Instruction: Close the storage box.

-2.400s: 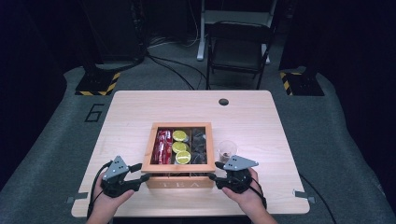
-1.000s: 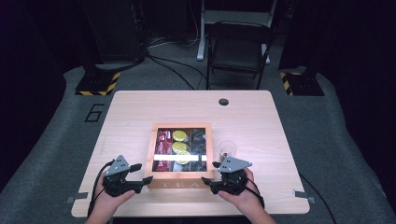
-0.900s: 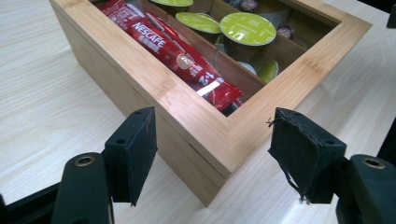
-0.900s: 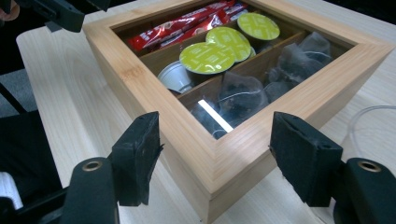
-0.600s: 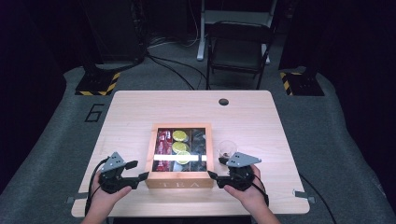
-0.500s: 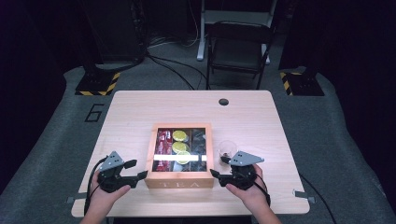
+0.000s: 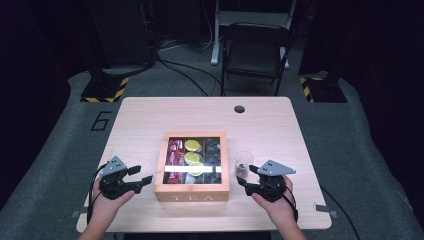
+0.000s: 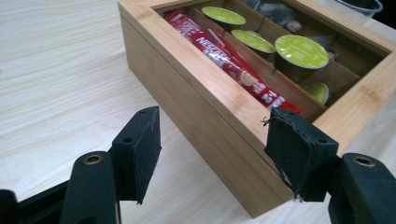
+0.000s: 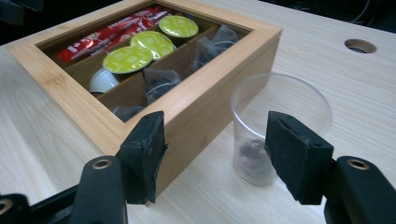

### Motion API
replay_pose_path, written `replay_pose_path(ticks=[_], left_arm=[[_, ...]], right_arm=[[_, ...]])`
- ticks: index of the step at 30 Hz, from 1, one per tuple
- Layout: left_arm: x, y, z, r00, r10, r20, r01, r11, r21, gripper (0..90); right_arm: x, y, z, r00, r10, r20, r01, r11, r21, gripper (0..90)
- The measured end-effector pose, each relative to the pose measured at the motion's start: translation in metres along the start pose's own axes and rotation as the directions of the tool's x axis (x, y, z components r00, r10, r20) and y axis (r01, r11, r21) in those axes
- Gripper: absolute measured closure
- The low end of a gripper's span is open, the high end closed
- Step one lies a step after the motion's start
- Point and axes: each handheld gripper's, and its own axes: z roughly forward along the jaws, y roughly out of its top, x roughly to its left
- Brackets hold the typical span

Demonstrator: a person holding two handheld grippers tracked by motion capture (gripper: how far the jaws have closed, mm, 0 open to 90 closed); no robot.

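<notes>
Bamboo tea box, square with a glass-paned lid, sits on the pale wooden surface near the person's edge; its front wall faces the person and bears the word "TEA". A clear plastic cup stands just beside its right wall. The left tongs hang off the box's left front corner and the right tongs off its right front corner, neither touching it.

From the left gripper view, the box's corner lies between the spread, empty left tongs, which have just been closing. A red sachet reading "NESCAFE" runs lengthwise along the nearest compartment, beside green-lidded capsules.

From the right gripper view, the right tongs, also just closing and gripping nothing, frame the box corner and the upright cup. Dark tea bags fill the near compartment.
</notes>
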Motion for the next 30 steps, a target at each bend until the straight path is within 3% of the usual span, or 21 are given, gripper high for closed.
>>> replay_pose_path(ticks=[7, 19, 30], left_arm=[[0.007, 0.000, 0.005, 0.9990, 0.025, -0.037, -0.025, 0.9996, 0.016, 35.7], [0.020, -0.004, 0.015, 0.9989, -0.008, -0.046, 0.009, 0.9996, 0.026, 36.3], [0.022, -0.006, 0.021, 0.9990, -0.010, -0.043, 0.012, 0.9991, 0.040, 36.3]], right_arm=[[-0.008, -0.008, -0.002, 0.9995, 0.020, 0.024, -0.020, 1.000, 0.021, 40.2], [-0.014, -0.018, -0.003, 0.9973, 0.038, 0.063, -0.041, 0.998, 0.047, 40.9], [-0.022, -0.027, 0.002, 0.9956, 0.036, 0.086, -0.044, 0.994, 0.096, 41.4]])
